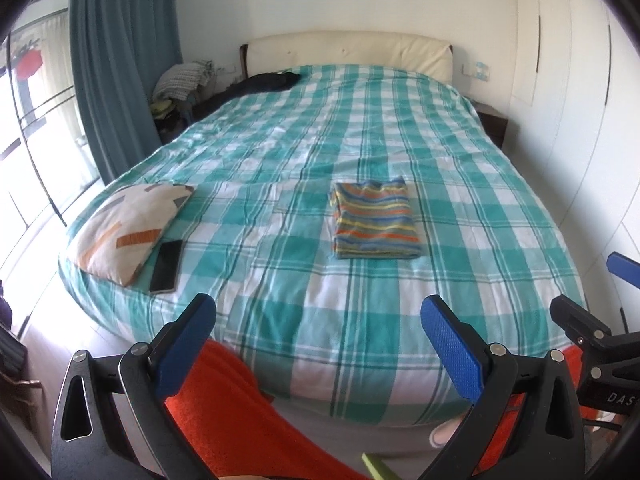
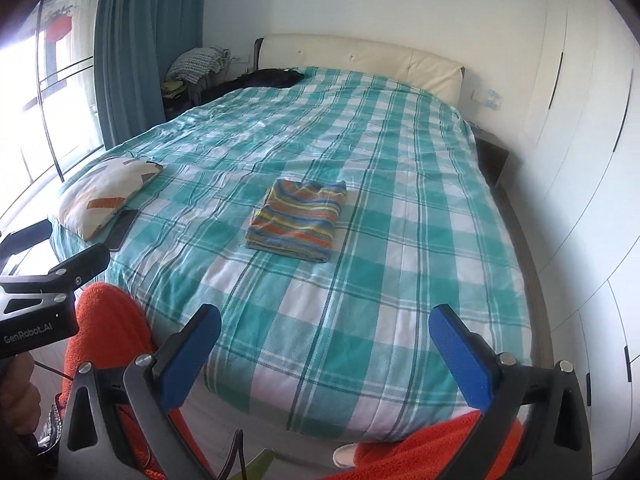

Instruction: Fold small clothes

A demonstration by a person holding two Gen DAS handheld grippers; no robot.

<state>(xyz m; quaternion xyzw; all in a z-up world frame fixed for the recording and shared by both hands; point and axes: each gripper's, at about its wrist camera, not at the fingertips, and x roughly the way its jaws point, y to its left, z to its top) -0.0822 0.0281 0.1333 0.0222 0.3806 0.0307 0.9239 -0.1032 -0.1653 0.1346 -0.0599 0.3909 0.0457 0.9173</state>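
- A window (image 1: 24, 128) and a teal curtain (image 1: 120, 60) are seen at the far left of the room.
- A patterned pillow (image 1: 128, 224) is laid at the left edge of the bed (image 1: 280, 160), with a dark phone (image 1: 166, 266) just beside it, partly tucked under its corner.
- A dark garment (image 1: 260, 82), too distant to be identified, is left near the headboard (image 1: 348, 50).
- The left gripper (image 1: 320, 344) is held spread wide above the foot of the bed, nothing between its blue pads (image 1: 456, 354).
- The striped folded garment (image 1: 374, 220) is placed flat near the middle of the checked cover, well apart from both grippers.
- The right gripper (image 2: 326, 356) is likewise held spread and empty.
- Orange fabric (image 2: 108, 320) is seen below both grippers.
- White wardrobe doors (image 2: 580, 120) are seen along the right wall.
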